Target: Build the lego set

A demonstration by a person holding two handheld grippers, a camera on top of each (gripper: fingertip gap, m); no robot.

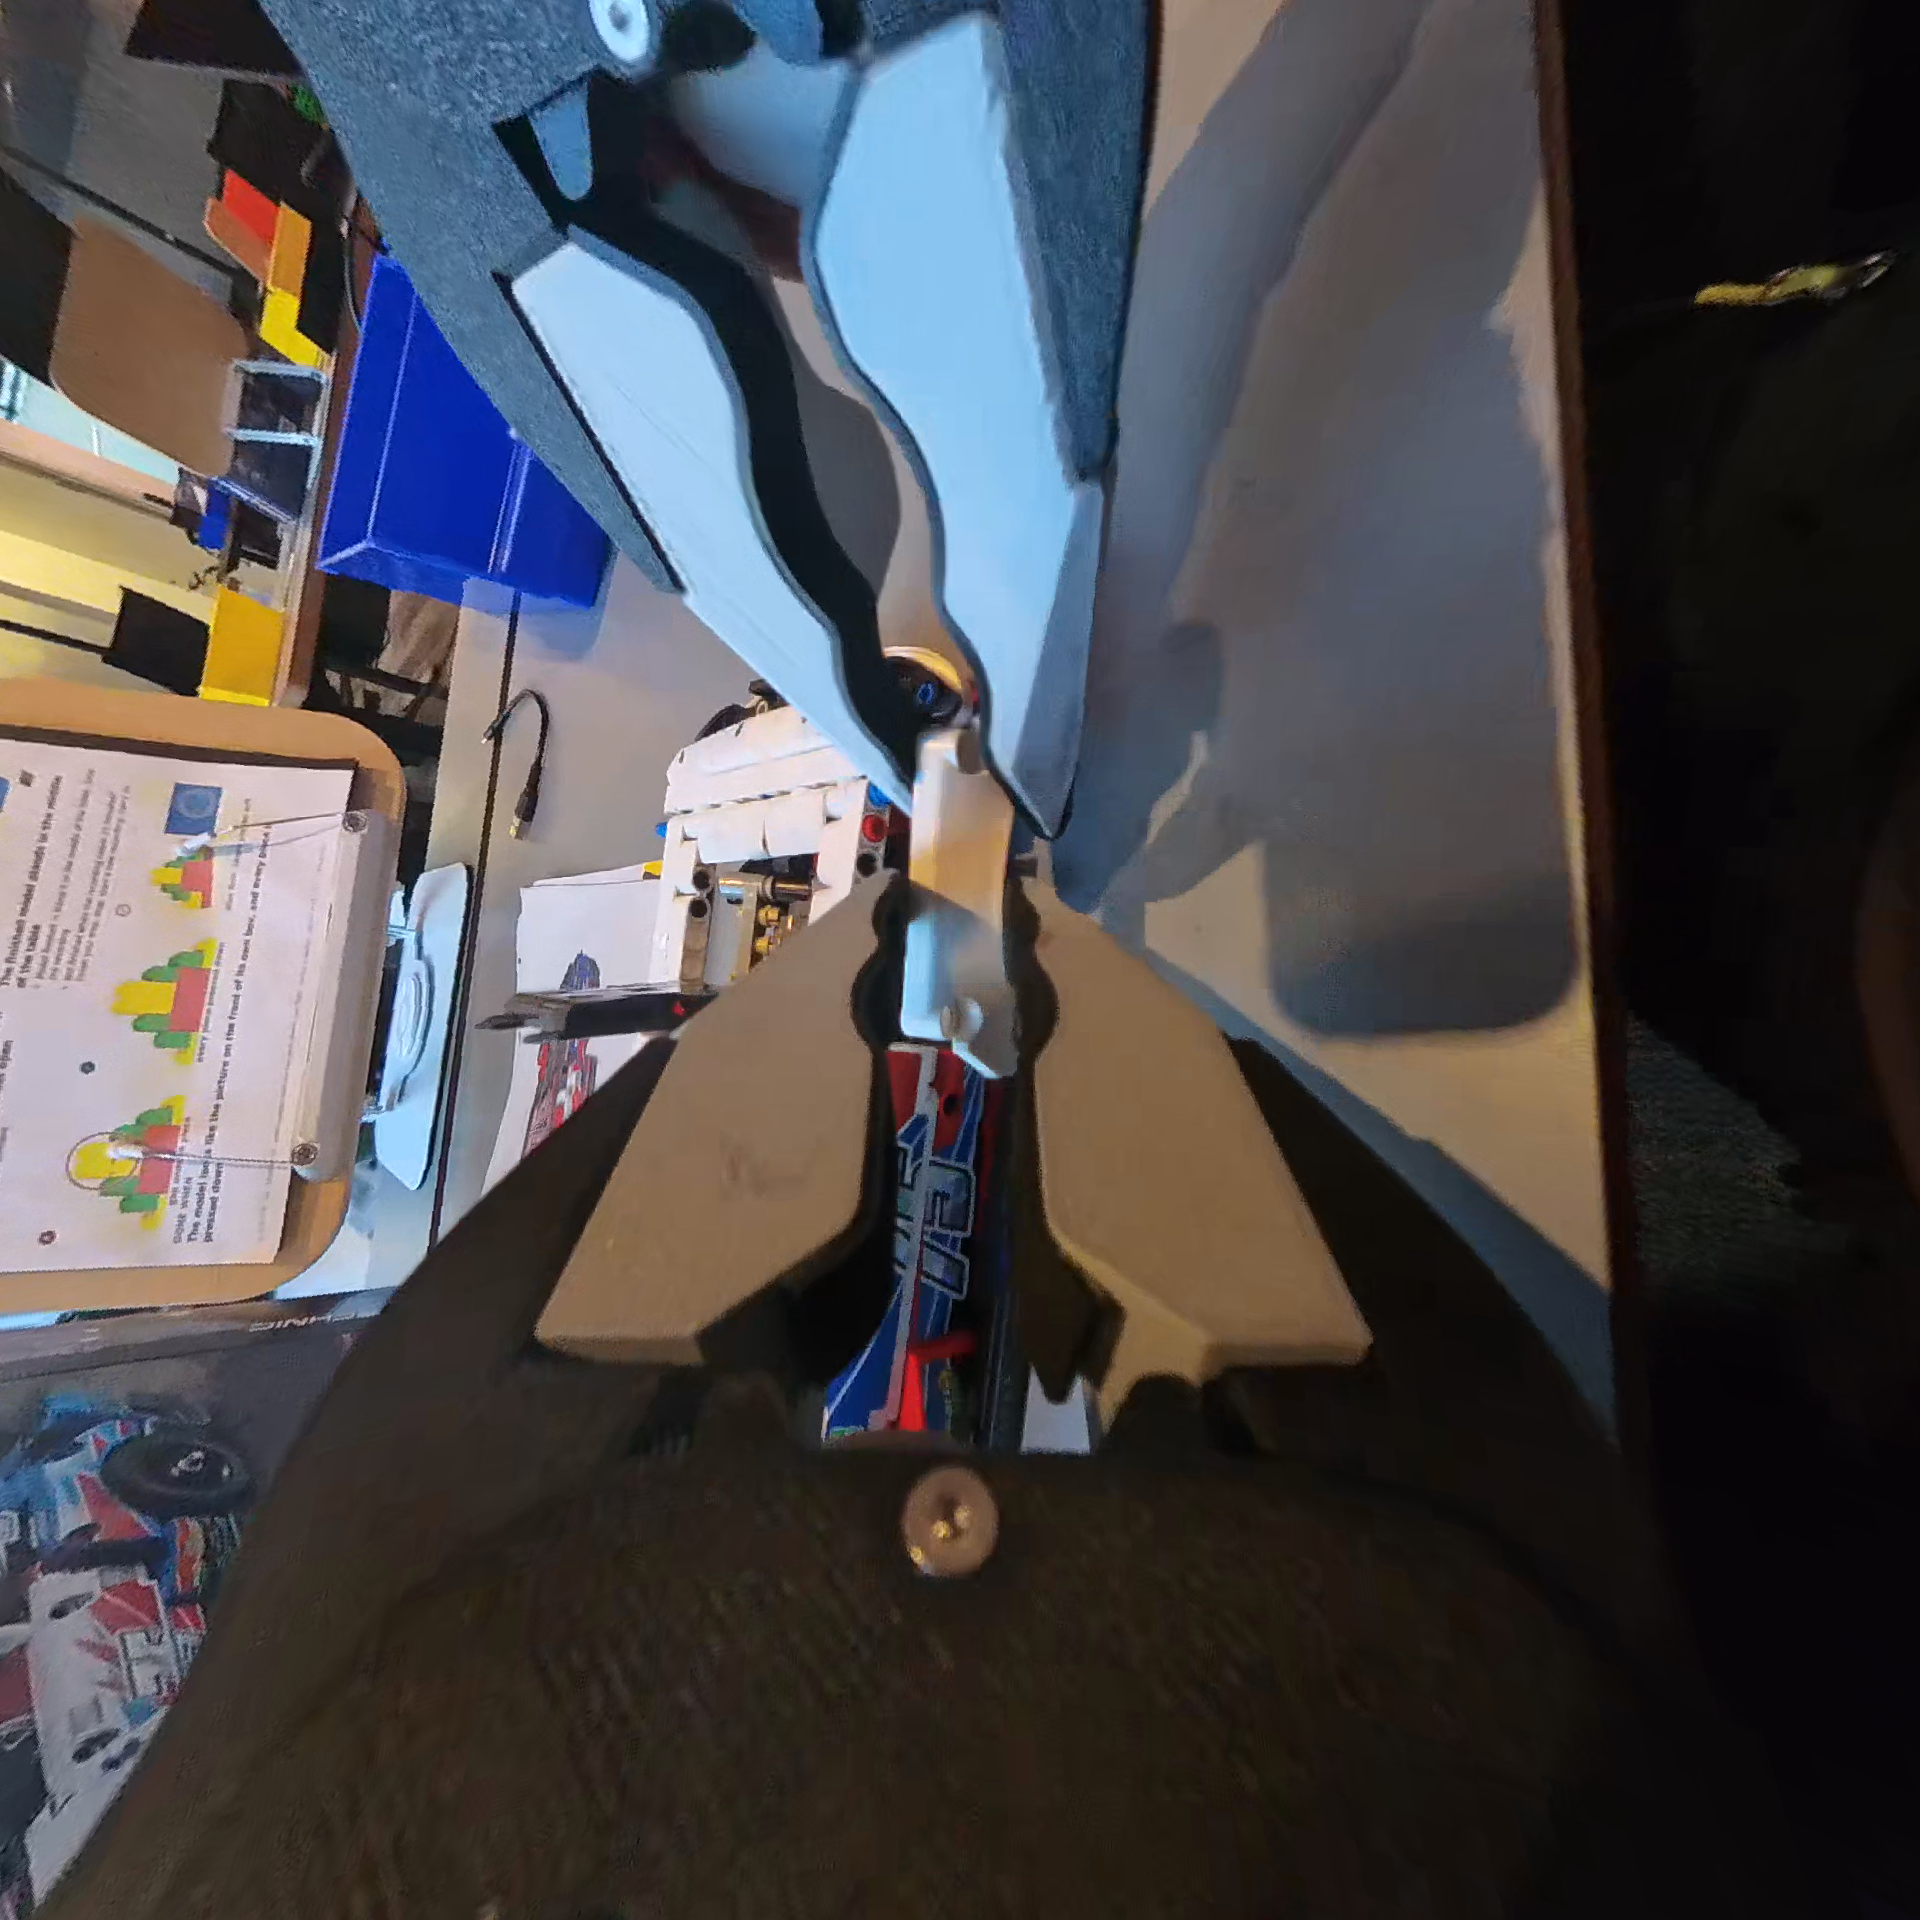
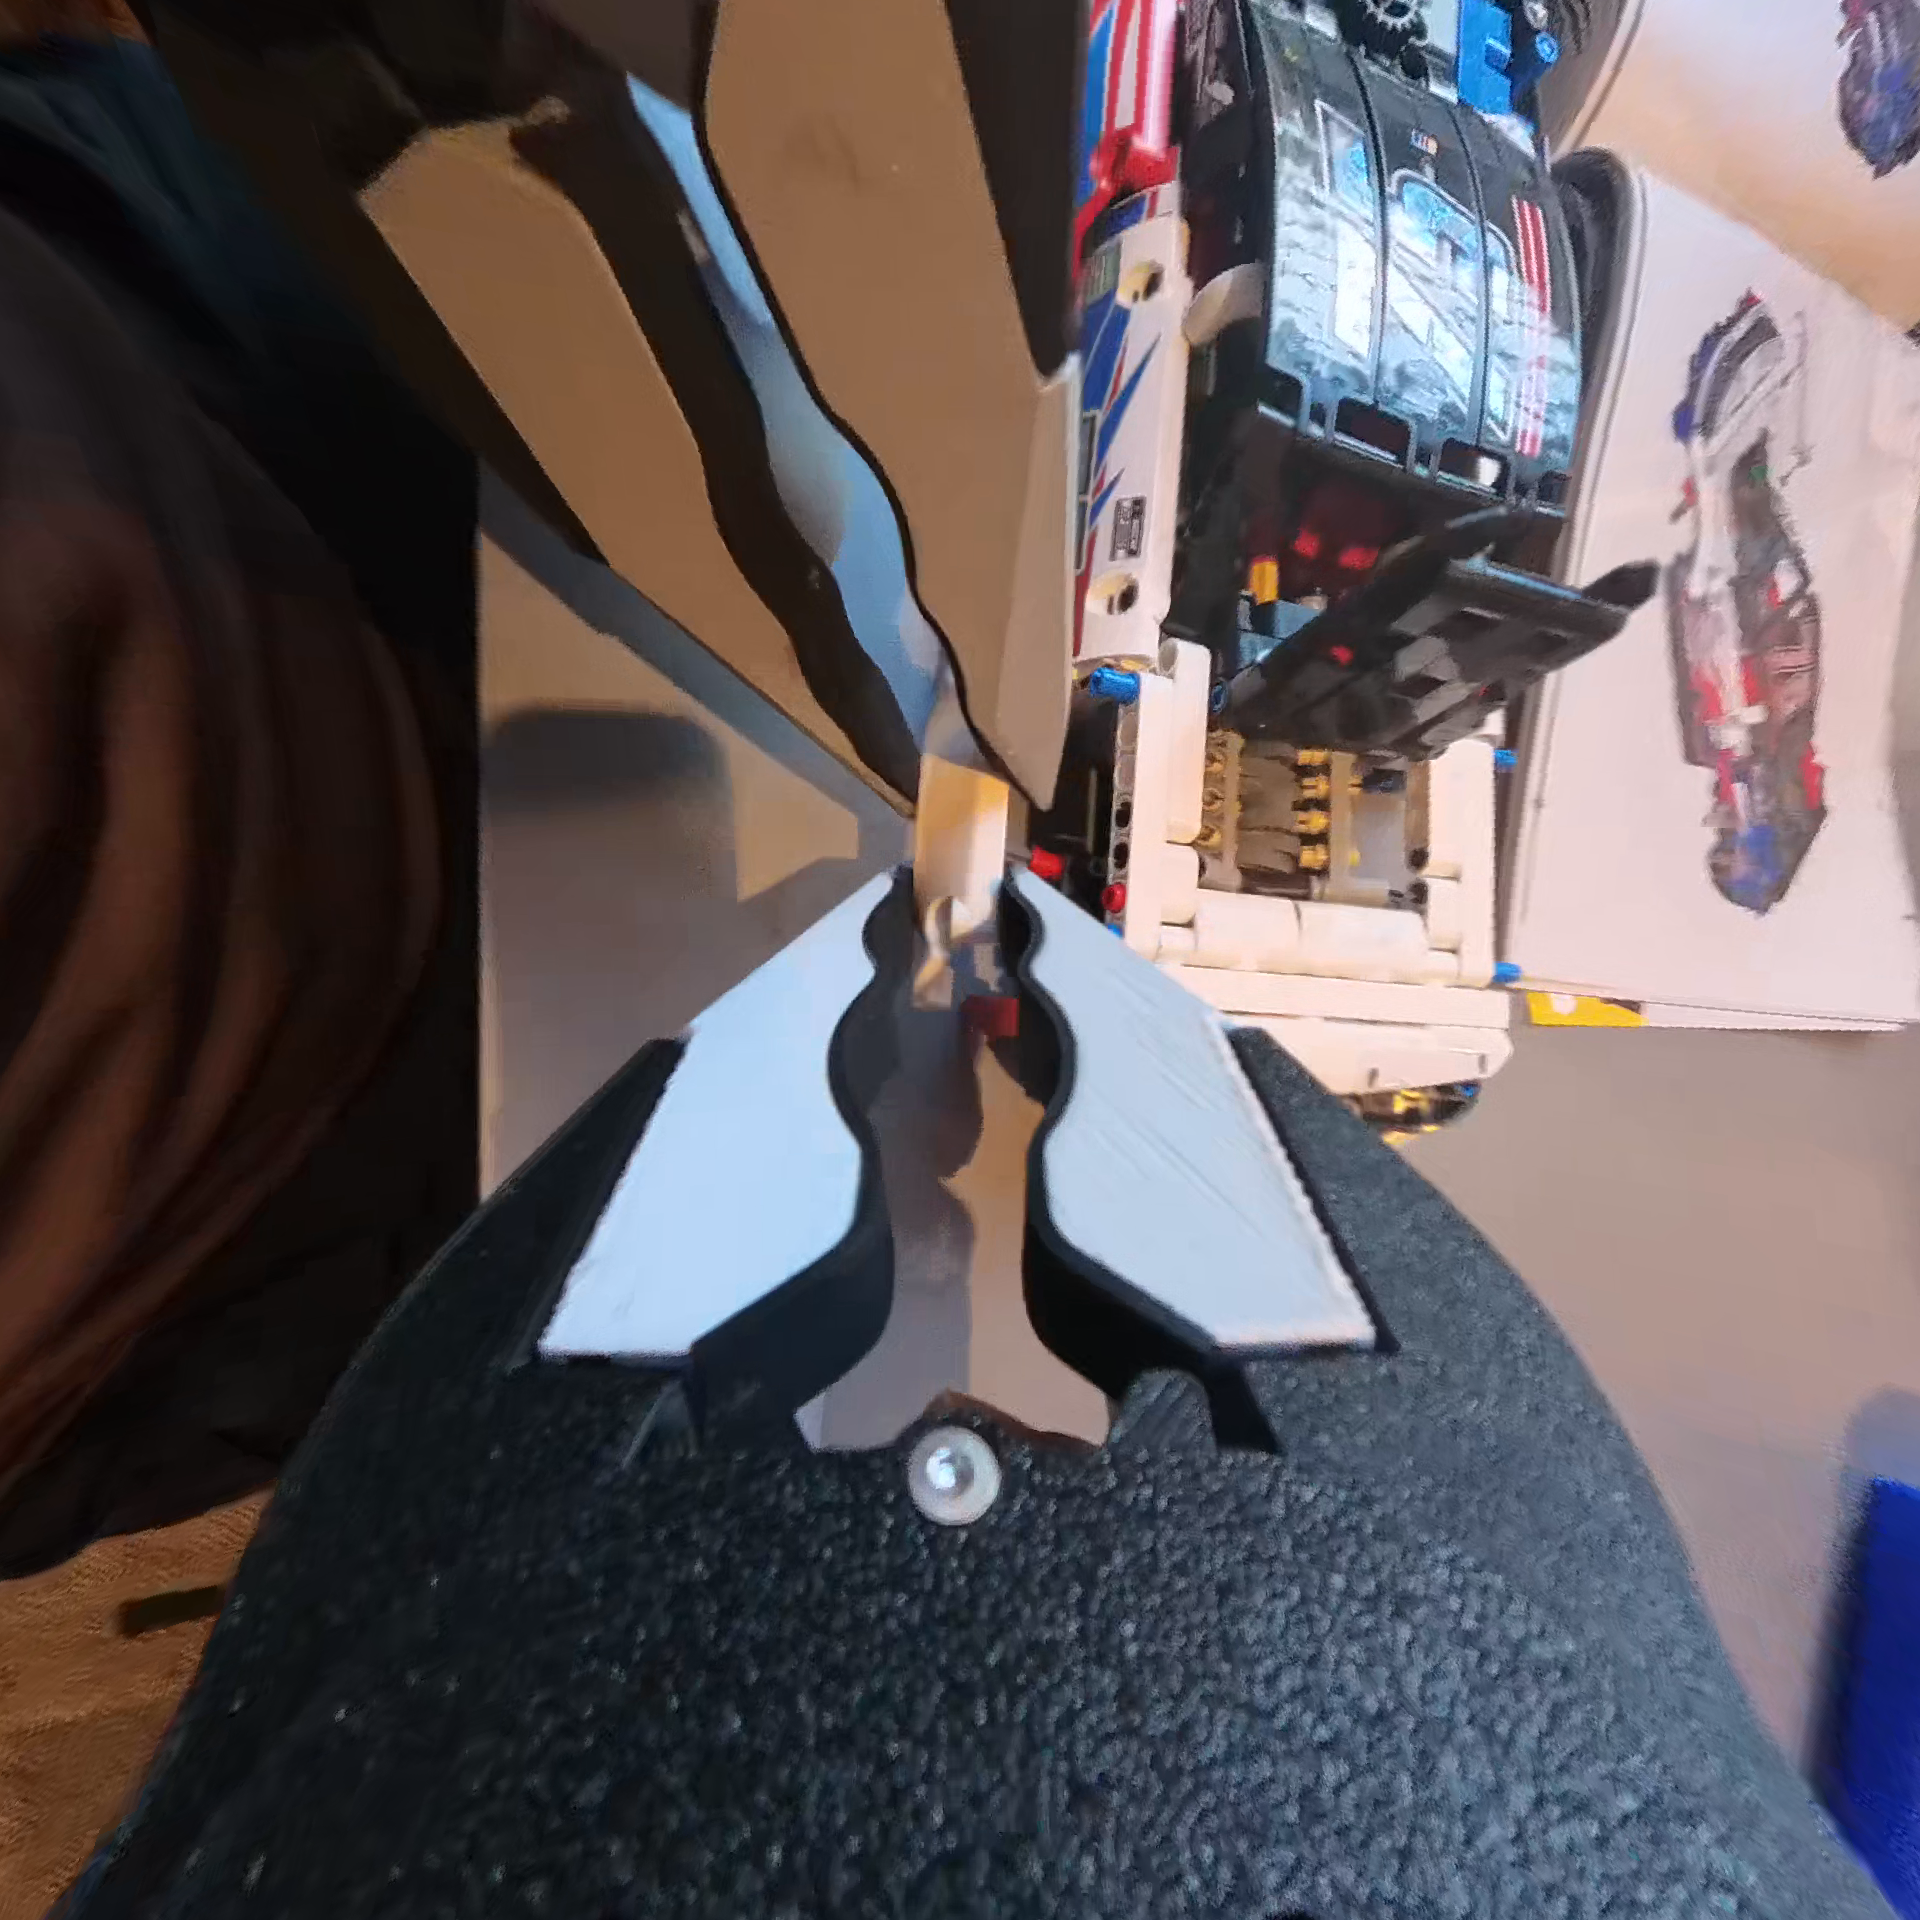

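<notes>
1. Between the two sets of fingertips, just beside the car [image 2: 1340,582], a small white piece [image 1: 951,914] is held above the table [image 1: 1351,935].
2. Left hand-held gripper [image 1: 951,935]: jaws closed to a narrow gap, clamping one end of the piece. The piece carries a short peg near that end.
3. Right hand-held gripper [image 2: 961,914]: jaws likewise nearly closed, pinching the opposite end of the piece, tip to tip with the left one. Something small and red sits just behind the right tips; whether it is gripped cannot be told.
4. Car position: it rests on the table at the edge of a printed sheet [image 2: 1704,644]. Its white rear frame, black wing and exposed engine block face the right wrist view. Red and blue pins stand out of the frame close to the piece.
5. Judged step: the piece is being adjusted or passed between grippers before it goes onto the frame.
6. Risk, drop: each grip covers only a small end area. If one gripper opens before the other is secure, the piece may pivot and fall to the table.
7. Risk, twist: opposing pulls could rotate the piece and misalign its peg.
8. Risk, collision: the fingers are close to the frame; a sideways push could shift the car or knock a pin loose.
</notes>
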